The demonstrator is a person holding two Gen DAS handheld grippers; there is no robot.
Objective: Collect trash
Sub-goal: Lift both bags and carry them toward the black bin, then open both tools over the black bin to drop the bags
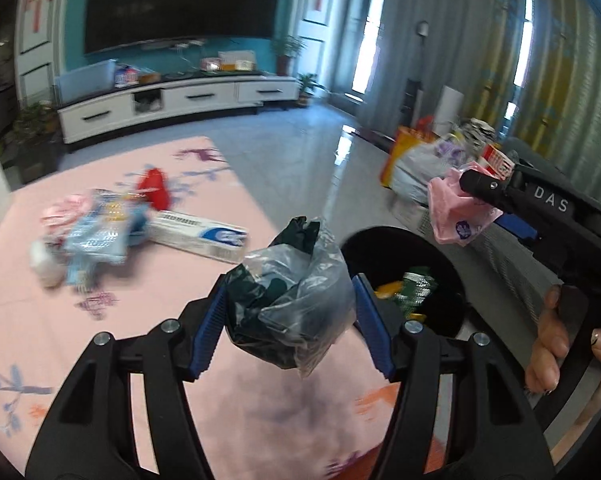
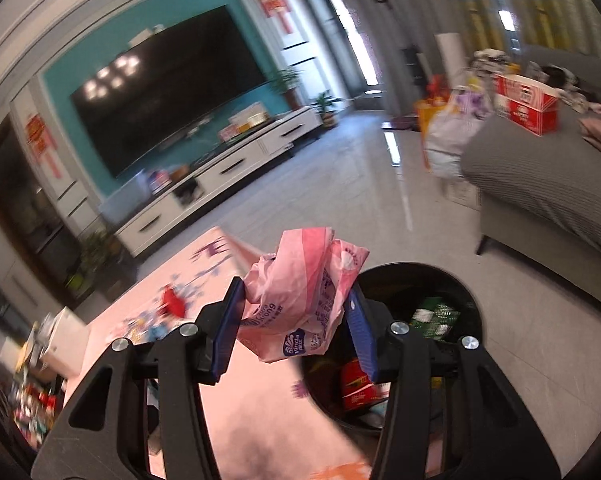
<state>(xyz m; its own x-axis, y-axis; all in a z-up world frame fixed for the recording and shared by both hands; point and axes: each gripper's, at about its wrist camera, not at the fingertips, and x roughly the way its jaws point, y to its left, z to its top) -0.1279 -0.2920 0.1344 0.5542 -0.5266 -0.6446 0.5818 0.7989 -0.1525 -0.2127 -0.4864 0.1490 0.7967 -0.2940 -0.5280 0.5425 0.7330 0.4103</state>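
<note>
My left gripper (image 1: pixel 290 292) is shut on a crumpled clear and dark plastic bag (image 1: pixel 288 312), held above the pink tablecloth (image 1: pixel 140 360) just left of a round black bin (image 1: pixel 380 248). My right gripper (image 2: pixel 294 292) is shut on a scrunched pink tissue wrapper (image 2: pixel 300 280), held near the bin (image 2: pixel 420 270), which lies to its lower right. The left wrist view also shows the right gripper (image 1: pixel 476 196) with the pink wrapper (image 1: pixel 452 216) beyond the bin, and a person's hand (image 1: pixel 548 344) on its handle. Green and red packaging lies inside the bin.
More litter sits on the table: a white toothpaste box (image 1: pixel 200 234), a light blue packet (image 1: pixel 96 232) and a red scrap (image 1: pixel 154 188). A grey sofa (image 2: pixel 540 192) with a red carton (image 2: pixel 528 100) stands right of the bin. Bags rest on the floor (image 1: pixel 412 168).
</note>
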